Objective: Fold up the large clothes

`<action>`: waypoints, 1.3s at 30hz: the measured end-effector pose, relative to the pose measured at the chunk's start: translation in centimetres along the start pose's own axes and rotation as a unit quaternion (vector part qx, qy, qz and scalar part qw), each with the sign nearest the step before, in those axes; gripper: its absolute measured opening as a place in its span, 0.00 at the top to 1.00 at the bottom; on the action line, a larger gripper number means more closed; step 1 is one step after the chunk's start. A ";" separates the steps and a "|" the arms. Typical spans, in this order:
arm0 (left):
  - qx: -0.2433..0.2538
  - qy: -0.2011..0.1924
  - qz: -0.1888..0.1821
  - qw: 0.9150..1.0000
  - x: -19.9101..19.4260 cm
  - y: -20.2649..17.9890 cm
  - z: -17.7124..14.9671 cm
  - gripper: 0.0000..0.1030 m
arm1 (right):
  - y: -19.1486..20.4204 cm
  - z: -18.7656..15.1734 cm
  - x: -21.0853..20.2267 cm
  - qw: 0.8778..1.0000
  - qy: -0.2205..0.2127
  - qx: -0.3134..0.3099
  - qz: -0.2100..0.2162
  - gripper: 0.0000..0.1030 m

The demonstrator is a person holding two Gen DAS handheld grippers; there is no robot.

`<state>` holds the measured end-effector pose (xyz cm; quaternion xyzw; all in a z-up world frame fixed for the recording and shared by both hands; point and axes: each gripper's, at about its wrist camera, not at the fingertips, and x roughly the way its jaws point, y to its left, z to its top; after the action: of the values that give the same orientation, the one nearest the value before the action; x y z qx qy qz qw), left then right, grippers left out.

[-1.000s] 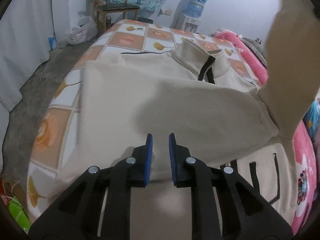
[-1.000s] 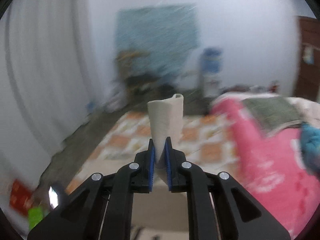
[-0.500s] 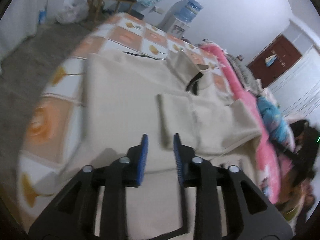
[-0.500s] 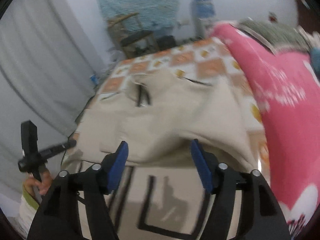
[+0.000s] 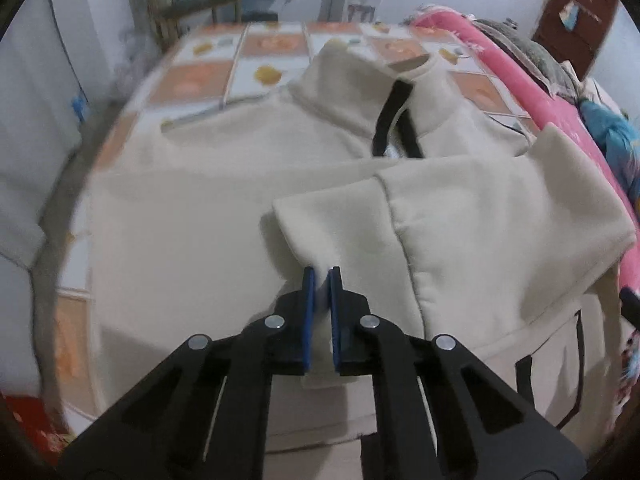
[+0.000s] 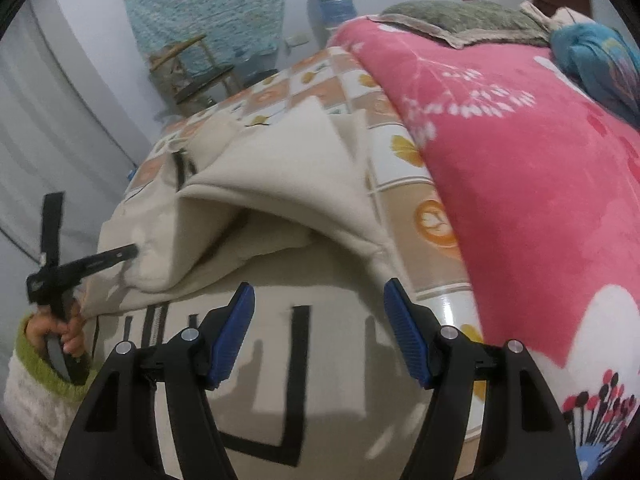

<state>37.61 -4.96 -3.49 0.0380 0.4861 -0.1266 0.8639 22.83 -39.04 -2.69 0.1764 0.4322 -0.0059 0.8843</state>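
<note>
Left wrist view: the left hand-held gripper [image 5: 320, 272] is pinching the cuff [image 5: 304, 220] of the folded-in sleeve [image 5: 460, 208]; its blue pads are closed on the fabric edge.
Right wrist view: the right hand-held gripper [image 6: 318, 312] is standing wide open over the lower body of the garment, nothing between its pads.
Garment: a cream sweatshirt [image 5: 192, 208] is lying face up on the bed [image 5: 248, 76], collar [image 5: 384, 68] pointing toward the far end of the bed, hem toward the cameras.
Sleeve, relative to collar: it is lying across the chest just below the collar, cuff ending near the garment's midline.
Beside garment: a pink blanket [image 6: 520, 168] is lying along one side of it, touching or just beside its edge.
Step in hand (judged): the left side is setting the sleeve flat across the chest; the right side is going for the hem.
Doing it well: the cuff is puckering at the pads, so drawing it taut and level with the shoulder line before letting go should be leaving no ridge.
Right grip: taking all layers at the hem corner nearest the pink blanket, not only the top one.
Risk (judged): the thick fleece is arching up at the fold in the right wrist view; pressing it down first should be keeping the next fold square.
</note>
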 end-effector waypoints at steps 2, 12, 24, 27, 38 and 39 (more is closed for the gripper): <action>-0.013 -0.034 -0.026 0.999 -3.3 0.3 0.3 0.94 | -0.5 0.2 0.4 1.000 0.003 0.007 0.000 0.36; -0.116 -0.017 -0.030 0.993 -5.5 8.6 -1.4 0.94 | -0.9 0.2 1.9 1.000 0.017 -0.011 0.003 0.36; -0.133 -0.008 -0.022 0.991 -2.5 10.5 -4.0 0.94 | 0.4 1.1 -2.1 0.997 0.051 -0.030 0.044 0.31; -0.127 -0.030 -0.032 0.991 -3.2 10.5 -4.2 0.94 | 0.3 3.4 -2.6 0.997 0.048 -0.026 0.049 0.31; -0.083 -0.045 0.009 0.996 -2.6 9.9 -2.7 0.94 | -0.8 14.0 8.6 0.997 0.067 0.005 -0.040 0.45; -0.079 -0.046 0.012 0.996 -2.5 9.9 -2.8 0.94 | -0.4 14.1 8.8 0.997 0.067 0.007 -0.028 0.45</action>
<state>36.55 5.57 -3.37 -0.0303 0.4541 -0.0792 0.8869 39.04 -42.64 -1.60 0.1703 0.4952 -0.0217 0.8517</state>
